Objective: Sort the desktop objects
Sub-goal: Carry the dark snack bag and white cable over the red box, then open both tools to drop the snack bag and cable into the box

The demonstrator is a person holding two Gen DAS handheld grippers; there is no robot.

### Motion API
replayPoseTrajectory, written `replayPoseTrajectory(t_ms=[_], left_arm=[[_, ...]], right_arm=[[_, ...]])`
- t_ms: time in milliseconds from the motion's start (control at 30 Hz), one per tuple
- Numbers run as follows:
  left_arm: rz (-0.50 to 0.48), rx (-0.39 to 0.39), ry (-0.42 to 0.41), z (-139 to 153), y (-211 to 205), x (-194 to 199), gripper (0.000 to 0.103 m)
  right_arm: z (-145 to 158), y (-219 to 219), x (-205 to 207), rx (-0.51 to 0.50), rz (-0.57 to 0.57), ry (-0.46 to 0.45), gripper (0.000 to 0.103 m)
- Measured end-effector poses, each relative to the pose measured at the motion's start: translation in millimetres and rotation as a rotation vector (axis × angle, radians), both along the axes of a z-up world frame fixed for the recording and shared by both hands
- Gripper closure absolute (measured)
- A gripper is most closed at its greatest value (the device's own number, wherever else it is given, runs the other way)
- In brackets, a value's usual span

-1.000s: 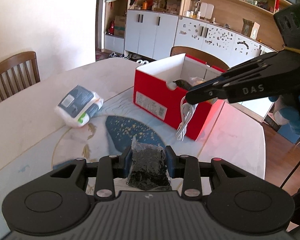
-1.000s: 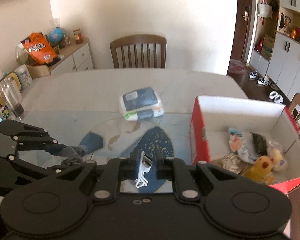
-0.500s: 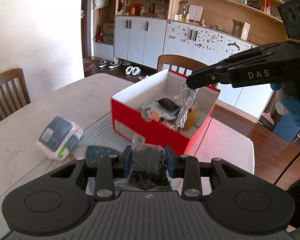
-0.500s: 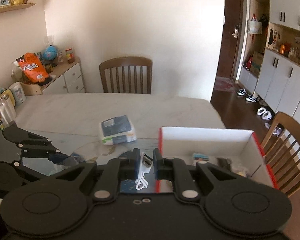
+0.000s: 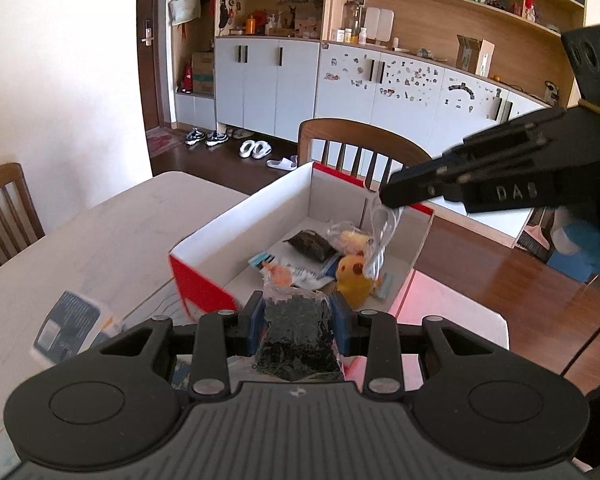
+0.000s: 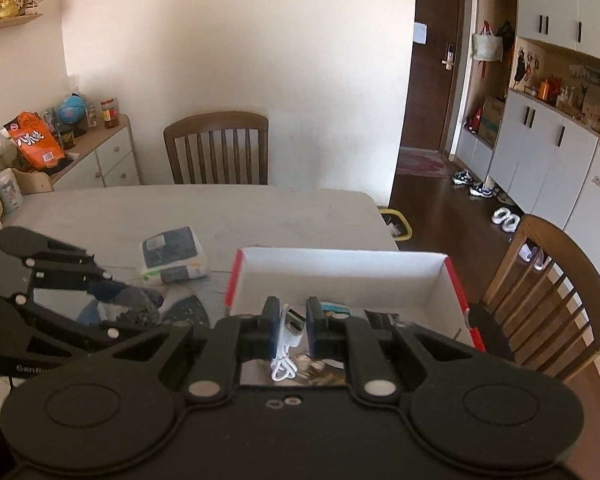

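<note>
Above the open red-and-white cardboard box [image 5: 204, 284] at the right end of the dining table [image 6: 228, 208], two hand-held grippers hover with their loads. The left gripper [image 5: 298, 322] clamps a clear plastic packet of dark, crumbly contents [image 5: 298, 336] between its blue pads; the packet looks light and soft, likely to sag and crinkle, so a pinch across its filled middle seems the surest hold. The right gripper [image 6: 292, 326] is closed on a coiled white USB cable [image 6: 286, 344], held at the plug, its loops dangling limp over the box's far right corner. The cable looks light and floppy, and the stiff plug seems the best place to grip it. Inside the box lie a yellow plush toy [image 5: 352, 276], a dark pouch [image 5: 310, 244] and small wrappers. A blue-and-white tissue pack [image 6: 174, 254] waits on the table left of the box.
</note>
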State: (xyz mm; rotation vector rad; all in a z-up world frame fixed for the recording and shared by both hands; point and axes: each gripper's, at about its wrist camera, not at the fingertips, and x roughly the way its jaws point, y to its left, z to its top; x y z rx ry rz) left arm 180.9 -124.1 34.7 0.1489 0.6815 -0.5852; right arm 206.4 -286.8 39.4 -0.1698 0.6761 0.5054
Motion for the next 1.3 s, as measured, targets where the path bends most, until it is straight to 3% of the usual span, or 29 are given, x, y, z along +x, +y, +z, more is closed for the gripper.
replayPoseTrajectory(t_ms=[533, 967, 1133, 1300], left_arm=[[0.027, 0.084, 0.046, -23.8, -50.0, 66.0, 0.070], [0.093, 0.187, 0.177, -66.0, -79.7, 127.4, 0.070], [0.121, 0.191, 0.234, -77.6, -86.0, 148.5, 0.069], [0.107, 0.238, 0.248, -88.0, -95.9, 159.7, 0.069]], right_arm=[[-24.8, -24.8, 28.3, 0.013, 0.046, 0.081, 0.090], [-57.8, -24.4, 48.0, -0.019, 0.081, 0.179, 0.090], [-68.0, -22.1, 50.0, -0.031, 0.105, 0.211, 0.090], [-75.4, -18.3, 51.5, -0.042, 0.132, 0.232, 0.090]])
